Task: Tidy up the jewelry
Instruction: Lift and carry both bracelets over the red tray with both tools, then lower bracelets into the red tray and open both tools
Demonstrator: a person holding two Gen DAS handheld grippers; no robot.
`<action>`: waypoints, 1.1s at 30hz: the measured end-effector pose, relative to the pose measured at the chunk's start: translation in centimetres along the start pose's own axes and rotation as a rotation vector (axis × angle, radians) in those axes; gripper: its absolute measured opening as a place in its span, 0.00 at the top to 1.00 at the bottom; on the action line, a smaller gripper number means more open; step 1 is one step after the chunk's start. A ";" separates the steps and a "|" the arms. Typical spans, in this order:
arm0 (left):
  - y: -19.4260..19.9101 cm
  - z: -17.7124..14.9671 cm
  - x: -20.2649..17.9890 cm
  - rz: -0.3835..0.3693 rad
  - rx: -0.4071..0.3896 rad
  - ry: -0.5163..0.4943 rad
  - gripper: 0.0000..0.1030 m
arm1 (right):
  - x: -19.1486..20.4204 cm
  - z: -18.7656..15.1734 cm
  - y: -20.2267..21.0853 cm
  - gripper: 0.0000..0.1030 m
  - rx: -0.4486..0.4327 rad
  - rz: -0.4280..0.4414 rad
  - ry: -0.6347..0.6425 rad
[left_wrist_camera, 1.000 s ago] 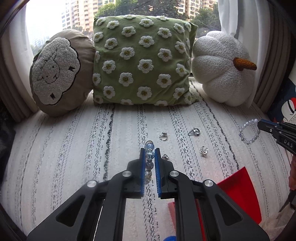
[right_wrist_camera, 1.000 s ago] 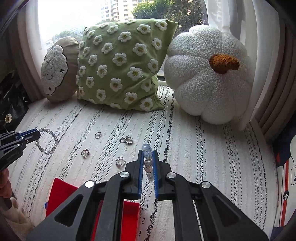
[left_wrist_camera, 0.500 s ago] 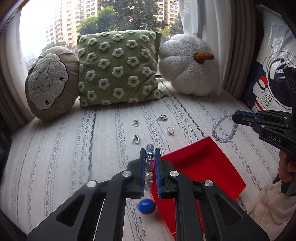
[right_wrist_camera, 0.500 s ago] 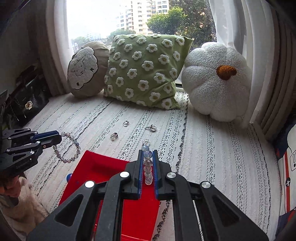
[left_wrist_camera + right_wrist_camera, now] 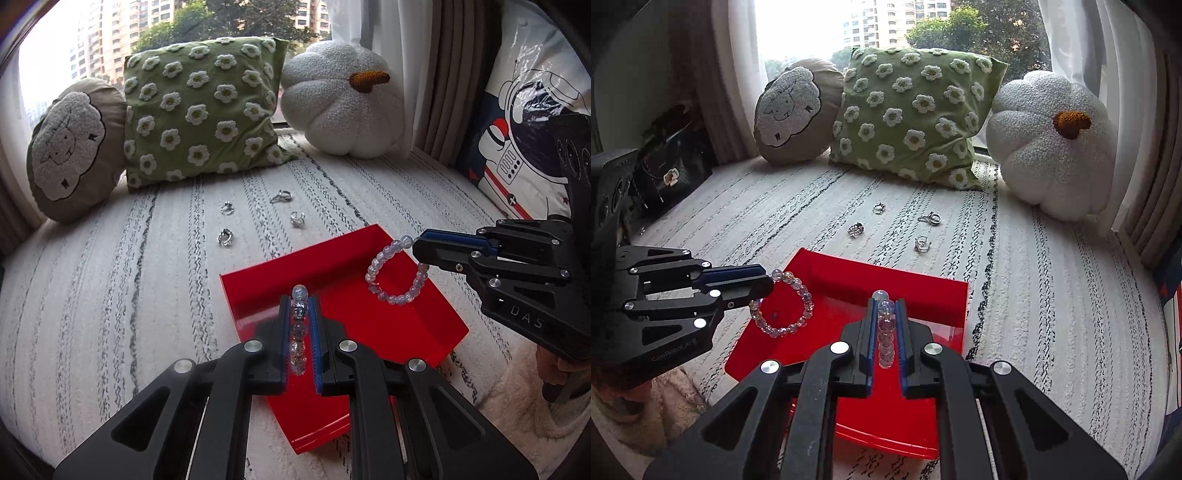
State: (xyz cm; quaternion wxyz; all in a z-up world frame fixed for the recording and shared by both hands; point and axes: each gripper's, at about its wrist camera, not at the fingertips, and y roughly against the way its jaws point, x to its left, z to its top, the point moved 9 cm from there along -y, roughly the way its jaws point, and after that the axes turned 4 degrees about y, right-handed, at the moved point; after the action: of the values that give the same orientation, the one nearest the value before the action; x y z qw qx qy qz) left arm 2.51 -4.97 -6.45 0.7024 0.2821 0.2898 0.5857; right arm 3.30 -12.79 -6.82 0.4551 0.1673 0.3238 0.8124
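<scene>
1. Left tongs [image 5: 300, 306]: clenched on a beaded bracelet [image 5: 298, 332], which sits edge-on between the blue pads; its top bead stands proud of the tips. In the right wrist view the same tongs [image 5: 764, 286] enter from the left with the bracelet [image 5: 783, 304] hanging as an open loop from the tips.
2. Right tongs [image 5: 885, 308]: clenched on a second beaded bracelet [image 5: 885, 332], likewise edge-on between the pads. In the left wrist view these tongs [image 5: 419, 251] come in from the right, the loop [image 5: 397, 273] dangling below the tips.
3. Red tray [image 5: 351, 314]: lies on the striped white cushion [image 5: 110, 295]. Both bracelets hang above its floor; contact with the tray cannot be confirmed. In the right wrist view the tray [image 5: 923, 291] lies directly under both sets of tongs.
4. Four rings [image 5: 225, 236] lie loose on the cushion beyond the tray's far wall, well apart from either tongs.
5. Background: sheep pillow [image 5: 70, 147], green daisy pillow [image 5: 199, 107], white pumpkin pillow [image 5: 343, 107] against the window.
</scene>
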 end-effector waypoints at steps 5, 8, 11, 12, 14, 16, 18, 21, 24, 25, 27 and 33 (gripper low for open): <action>-1.2 -0.6 0.1 0.014 0.032 0.010 0.91 | 0.3 -0.5 -0.7 0.91 0.027 0.009 -0.005; -1.8 -0.9 0.1 0.025 0.046 0.011 0.91 | 0.3 -1.0 -1.2 0.91 0.047 0.005 0.001; -2.3 -1.2 0.3 0.038 0.058 0.012 0.91 | 0.5 -1.6 -2.1 0.91 0.076 0.006 0.006; -2.6 -1.2 0.4 0.041 0.063 0.013 0.91 | 0.5 -1.8 -2.3 0.91 0.084 0.007 0.007; -3.0 -1.4 0.4 0.048 0.073 0.014 0.91 | 0.6 -2.2 -2.9 0.91 0.104 0.014 0.009; -3.4 -1.6 0.5 0.053 0.085 0.018 0.91 | 0.6 -2.4 -3.4 0.91 0.118 0.016 0.009; -3.9 -1.8 0.6 0.061 0.095 0.018 0.91 | 0.7 -2.7 -3.8 0.91 0.132 0.019 0.012; -4.4 -1.9 0.8 0.079 0.103 0.019 0.91 | 0.8 -3.2 -4.5 0.91 0.152 0.021 0.015; -4.9 -2.1 1.0 0.095 0.115 0.017 0.91 | 0.9 -3.6 -5.1 0.91 0.173 0.024 0.016; -5.1 -2.2 1.0 0.099 0.120 0.018 0.91 | 1.0 -3.8 -5.2 0.91 0.179 0.025 0.020; -5.5 -2.4 1.0 0.109 0.128 0.014 0.91 | 1.1 -4.0 -5.5 0.91 0.190 0.028 0.019; -6.5 -2.7 1.3 0.129 0.152 0.012 0.91 | 1.0 -4.6 -6.1 0.91 0.217 0.019 0.019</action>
State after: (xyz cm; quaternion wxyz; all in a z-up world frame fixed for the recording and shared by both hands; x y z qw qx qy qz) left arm 4.95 -4.54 -13.16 0.6381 0.3490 0.3189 0.6077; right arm 4.08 -11.38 -14.37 0.4234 0.2112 0.4126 0.7784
